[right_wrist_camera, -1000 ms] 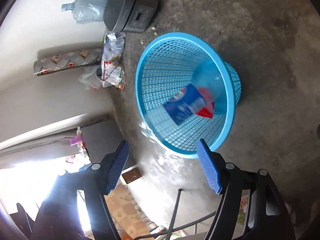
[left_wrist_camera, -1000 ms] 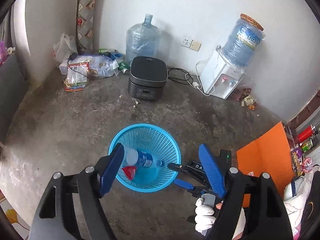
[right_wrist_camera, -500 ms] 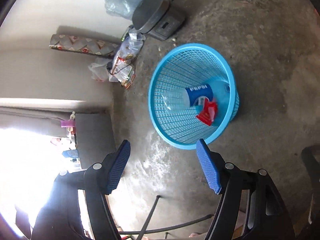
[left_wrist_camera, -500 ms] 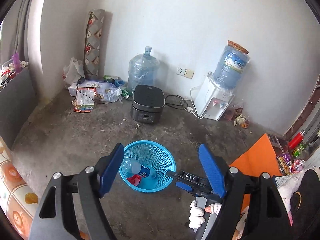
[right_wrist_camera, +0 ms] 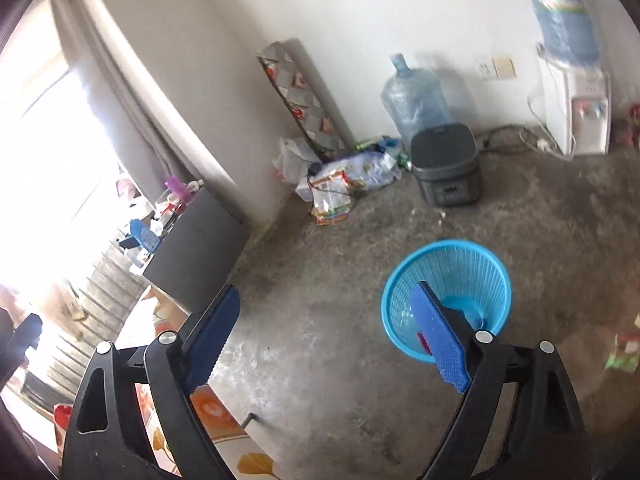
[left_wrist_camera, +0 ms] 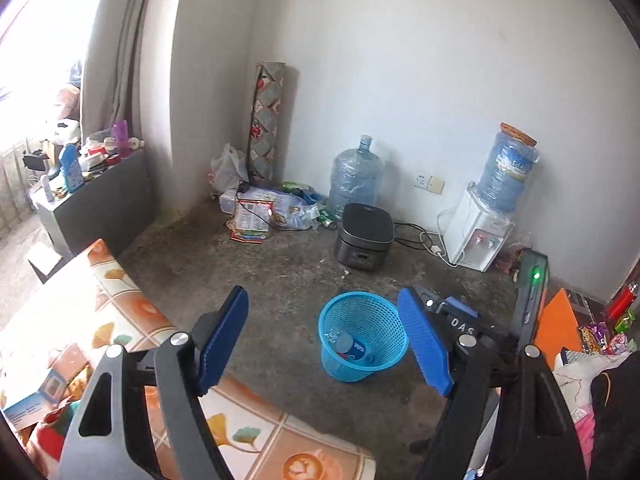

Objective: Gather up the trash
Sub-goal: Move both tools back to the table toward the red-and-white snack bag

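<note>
A blue mesh basket (left_wrist_camera: 360,372) stands on the concrete floor. In it lie a clear Pepsi bottle (left_wrist_camera: 352,348) and a red wrapper. My left gripper (left_wrist_camera: 321,292) hovers high above and short of the basket, open, nothing between its blue pads. My right gripper (right_wrist_camera: 326,289) is also raised with its jaws opening and nothing between them. Its right finger (right_wrist_camera: 440,344) covers part of the basket (right_wrist_camera: 448,245) and most of what lies inside. In the left wrist view the right gripper's body shows just right of the basket.
A dark rice cooker (left_wrist_camera: 364,242), a water jug (left_wrist_camera: 356,178) and a white dispenser (left_wrist_camera: 480,240) line the far wall. Bags and wrappers (left_wrist_camera: 272,208) lie in the corner. A patterned bed (left_wrist_camera: 120,320) is near left, an orange board (left_wrist_camera: 558,328) right. A green wrapper (right_wrist_camera: 624,356) lies right.
Both grippers rose and drew back from the basket, which now looks small. The right gripper rolled to level and its jaws widened. The bottle stays in the basket.
</note>
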A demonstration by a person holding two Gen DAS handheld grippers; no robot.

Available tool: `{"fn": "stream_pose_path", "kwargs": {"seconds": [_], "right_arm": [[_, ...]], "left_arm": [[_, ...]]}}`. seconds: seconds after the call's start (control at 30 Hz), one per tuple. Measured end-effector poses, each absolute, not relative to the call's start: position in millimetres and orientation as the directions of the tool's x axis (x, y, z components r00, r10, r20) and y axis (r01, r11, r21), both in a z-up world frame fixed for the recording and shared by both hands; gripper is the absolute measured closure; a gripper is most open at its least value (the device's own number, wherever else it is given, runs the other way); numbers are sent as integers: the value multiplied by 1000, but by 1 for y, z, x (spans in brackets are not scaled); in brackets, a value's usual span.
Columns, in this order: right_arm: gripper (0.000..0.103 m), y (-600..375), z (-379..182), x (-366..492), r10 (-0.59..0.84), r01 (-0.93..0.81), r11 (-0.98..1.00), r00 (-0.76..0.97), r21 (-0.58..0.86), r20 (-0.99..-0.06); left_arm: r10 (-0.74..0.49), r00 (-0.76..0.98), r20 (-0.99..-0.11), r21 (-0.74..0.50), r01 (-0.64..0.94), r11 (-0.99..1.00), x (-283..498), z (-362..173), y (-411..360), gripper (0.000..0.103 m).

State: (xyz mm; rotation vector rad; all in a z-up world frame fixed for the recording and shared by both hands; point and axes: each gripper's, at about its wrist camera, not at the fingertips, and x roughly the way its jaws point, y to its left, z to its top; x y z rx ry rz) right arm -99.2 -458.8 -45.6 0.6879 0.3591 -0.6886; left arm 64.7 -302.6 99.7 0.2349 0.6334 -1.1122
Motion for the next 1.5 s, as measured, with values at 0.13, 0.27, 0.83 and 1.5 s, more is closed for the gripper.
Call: {"fn": "stream_pose_path", "kwargs": {"seconds": [0.13,0.27,0.83,1.5], "right_arm": [[8,-424,-17,-91,-507,663,665,739,344,-444],[8,-394,1,-77,-534,643,736,745,214,-400],[8,-325,26,-27,-194,348,869,894,353,-403],[13,-278,11,20,179,143,821,855,553,-486]], "left_arm": [[-750,348,-562,-124,861,493,70,109,-251,28],[-734,426,-528,-94,830,549,75,119,-199,28],[-585,665,-463,-97,618,780,108,127,-43,28],[-484,699,-526,-187,460,868,141,88,32,32]]}}
